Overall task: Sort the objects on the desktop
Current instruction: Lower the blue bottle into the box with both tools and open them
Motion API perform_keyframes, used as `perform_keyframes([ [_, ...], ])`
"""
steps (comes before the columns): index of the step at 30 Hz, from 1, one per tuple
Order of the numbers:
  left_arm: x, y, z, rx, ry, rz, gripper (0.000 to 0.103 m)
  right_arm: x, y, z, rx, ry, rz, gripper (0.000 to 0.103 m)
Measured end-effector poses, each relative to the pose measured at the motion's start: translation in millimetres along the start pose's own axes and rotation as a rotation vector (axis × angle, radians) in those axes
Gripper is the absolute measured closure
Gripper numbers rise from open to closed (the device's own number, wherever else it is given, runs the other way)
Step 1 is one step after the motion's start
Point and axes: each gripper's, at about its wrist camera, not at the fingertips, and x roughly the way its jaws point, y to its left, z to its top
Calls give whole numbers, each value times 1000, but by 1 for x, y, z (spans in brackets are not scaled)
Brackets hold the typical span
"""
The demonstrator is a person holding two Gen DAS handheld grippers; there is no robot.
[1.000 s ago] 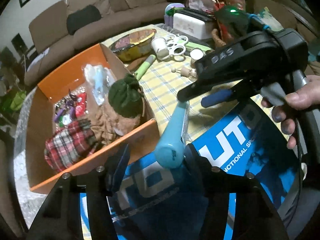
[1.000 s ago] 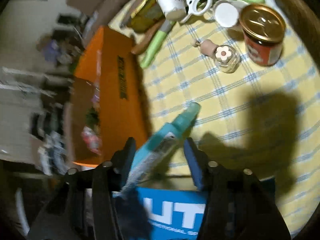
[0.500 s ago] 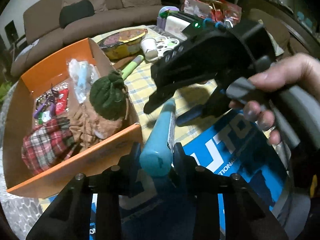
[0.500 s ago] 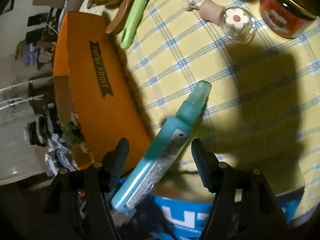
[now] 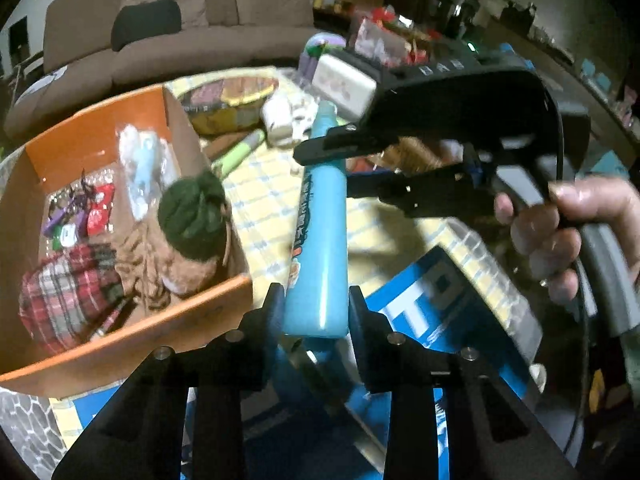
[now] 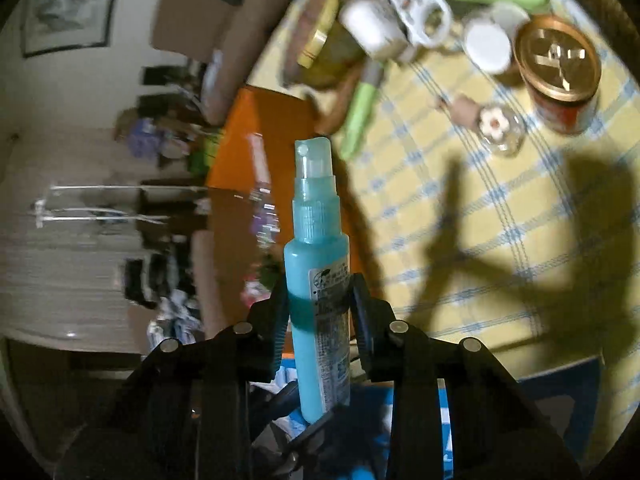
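A teal spray bottle (image 5: 320,240) is off the table, gripped at both ends. My left gripper (image 5: 316,300) is shut on its base. From the right, held by a person's hand (image 5: 568,236), my right gripper (image 5: 324,170) straddles the bottle's upper part. In the right wrist view the spray bottle (image 6: 316,248) points away with its nozzle up. The right gripper (image 6: 318,300) has its jaws closing, and the pads touch both sides of the bottle. The orange box (image 5: 120,344) at the left holds a green-capped doll (image 5: 192,216), plaid cloth and packets.
On the yellow checked tablecloth (image 6: 460,220) stand a red jar with a gold lid (image 6: 560,64), a small glass bottle with a flower stopper (image 6: 498,128), a green-handled tool (image 6: 362,116) and a white cup (image 6: 372,26). A blue printed box (image 5: 440,300) lies near me. A brown sofa (image 5: 180,20) is behind.
The bottle lay on the table between open jaws. The left gripper shut on its base, the right gripper closed around it, and the bottle rose off the cloth, nozzle tilted up.
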Motion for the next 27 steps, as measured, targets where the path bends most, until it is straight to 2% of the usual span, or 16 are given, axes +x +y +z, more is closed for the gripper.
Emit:
perform_keyframes([
  [4, -11, 6, 11, -35, -28, -21, 70, -7, 18, 3, -18, -39, 59, 75],
  [8, -23, 31, 32, -100, -58, -44, 70, 1, 53, 18, -97, -41, 65, 75],
  [12, -27, 68, 62, -140, -62, -28, 69, 31, 96, 47, -176, -23, 56, 75],
  [16, -11, 107, 89, -162, -40, 23, 69, 69, 118, 82, -208, 13, 38, 75],
  [21, 35, 143, 104, -186, 55, 106, 70, 127, 121, 110, -252, 79, -38, 75],
  [23, 52, 153, 104, -200, 92, 124, 71, 147, 114, 118, -262, 98, -98, 75],
  [27, 77, 165, 98, -243, 145, 71, 70, 159, 121, 117, -421, 90, -331, 75],
])
